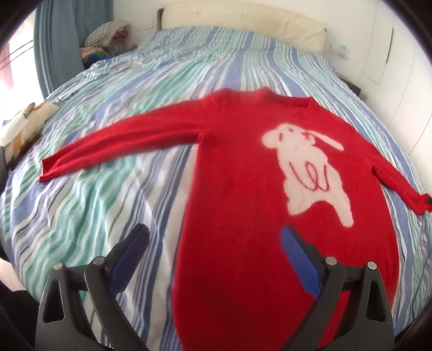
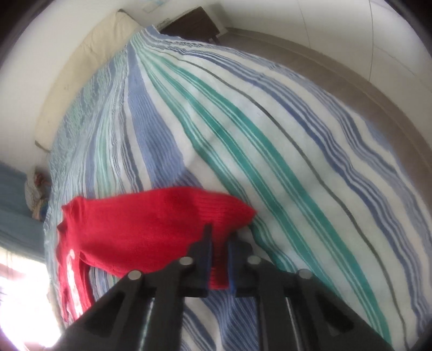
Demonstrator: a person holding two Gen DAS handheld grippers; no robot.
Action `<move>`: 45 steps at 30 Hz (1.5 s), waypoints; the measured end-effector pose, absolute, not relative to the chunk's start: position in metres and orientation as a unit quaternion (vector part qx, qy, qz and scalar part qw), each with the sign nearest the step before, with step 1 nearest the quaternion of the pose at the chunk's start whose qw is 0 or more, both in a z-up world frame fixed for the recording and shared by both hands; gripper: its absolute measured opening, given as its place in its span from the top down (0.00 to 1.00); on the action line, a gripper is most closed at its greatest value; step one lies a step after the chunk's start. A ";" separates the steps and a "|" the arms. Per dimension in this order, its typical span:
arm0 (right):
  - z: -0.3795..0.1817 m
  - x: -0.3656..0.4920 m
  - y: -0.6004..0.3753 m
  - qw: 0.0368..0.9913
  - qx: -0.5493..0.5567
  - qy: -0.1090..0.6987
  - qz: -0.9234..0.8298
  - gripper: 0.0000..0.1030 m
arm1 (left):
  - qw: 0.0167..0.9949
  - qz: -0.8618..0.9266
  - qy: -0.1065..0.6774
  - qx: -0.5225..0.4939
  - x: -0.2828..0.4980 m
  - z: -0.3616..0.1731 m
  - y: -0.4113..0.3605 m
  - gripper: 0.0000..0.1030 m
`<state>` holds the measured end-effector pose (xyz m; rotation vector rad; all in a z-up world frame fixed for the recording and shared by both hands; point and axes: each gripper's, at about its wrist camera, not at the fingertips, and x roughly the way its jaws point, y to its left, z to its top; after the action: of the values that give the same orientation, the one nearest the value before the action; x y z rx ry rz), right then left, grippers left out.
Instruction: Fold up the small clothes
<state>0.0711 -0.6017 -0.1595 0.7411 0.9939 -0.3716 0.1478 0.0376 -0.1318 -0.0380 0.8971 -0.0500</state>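
A red sweater [image 1: 243,175] with a white dog figure lies face up on the striped bedspread [image 1: 108,189], both sleeves spread out. My left gripper [image 1: 216,235] is open and empty, hovering above the sweater's lower left edge. My right gripper [image 2: 220,237] is shut on the cuff of the sweater's right sleeve [image 2: 162,229] and lifts it a little off the bed. The right gripper's tip also shows in the left wrist view at the sleeve end [image 1: 428,201].
A cream headboard [image 1: 243,21] stands at the far end of the bed. A pile of clothes [image 1: 108,35] sits at the far left by blue curtains. A patterned cushion [image 1: 24,124] lies at the left edge. A dark nightstand [image 2: 194,21] stands at the bed's corner.
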 end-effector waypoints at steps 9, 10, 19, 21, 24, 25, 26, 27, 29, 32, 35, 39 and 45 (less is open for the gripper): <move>0.025 0.160 -0.443 0.904 0.225 0.363 0.015 0.93 | 0.899 0.055 0.426 -0.087 0.155 -0.151 0.093 0.05; 0.036 0.173 -0.418 0.907 0.215 0.360 0.043 0.93 | 0.901 0.060 0.422 -0.087 0.156 -0.150 0.096 0.05; 0.012 0.282 -0.194 0.884 0.117 0.405 0.203 0.93 | 0.894 0.086 0.426 -0.107 0.158 -0.153 0.119 0.05; -0.015 0.283 -0.169 0.864 0.115 0.427 0.240 0.87 | 0.892 0.093 0.428 -0.111 0.157 -0.155 0.125 0.05; -0.052 0.292 -0.155 0.828 0.152 0.465 0.273 0.42 | 0.888 0.099 0.430 -0.131 0.156 -0.156 0.136 0.05; -0.059 0.292 -0.160 0.818 0.176 0.466 0.286 0.42 | 0.887 0.101 0.430 -0.139 0.155 -0.156 0.140 0.05; -0.063 0.292 -0.165 0.810 0.200 0.464 0.298 0.42 | 0.885 0.101 0.430 -0.146 0.156 -0.157 0.143 0.05; -0.066 0.290 -0.174 0.806 0.217 0.462 0.300 0.42 | 0.884 0.101 0.431 -0.153 0.156 -0.157 0.144 0.05; -0.072 0.290 -0.195 0.805 0.231 0.470 0.277 0.42 | 0.881 0.099 0.434 -0.161 0.158 -0.160 0.145 0.05; -0.094 0.287 -0.234 0.797 0.248 0.500 0.231 0.42 | 0.880 0.092 0.440 -0.156 0.161 -0.162 0.139 0.05; -0.138 0.278 -0.276 0.773 0.273 0.547 0.171 0.42 | 0.885 0.085 0.440 -0.130 0.159 -0.161 0.126 0.05; -0.192 0.255 -0.330 0.769 0.236 0.592 0.049 0.82 | 0.891 0.083 0.439 -0.086 0.156 -0.161 0.112 0.05; -0.152 0.224 -0.346 0.806 0.232 0.539 0.076 0.82 | 0.891 0.077 0.443 -0.070 0.159 -0.163 0.104 0.05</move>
<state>0.2245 -0.3458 -0.1515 0.4975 1.1544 0.1634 0.1589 0.1036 -0.1633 -0.1461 0.9189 0.1592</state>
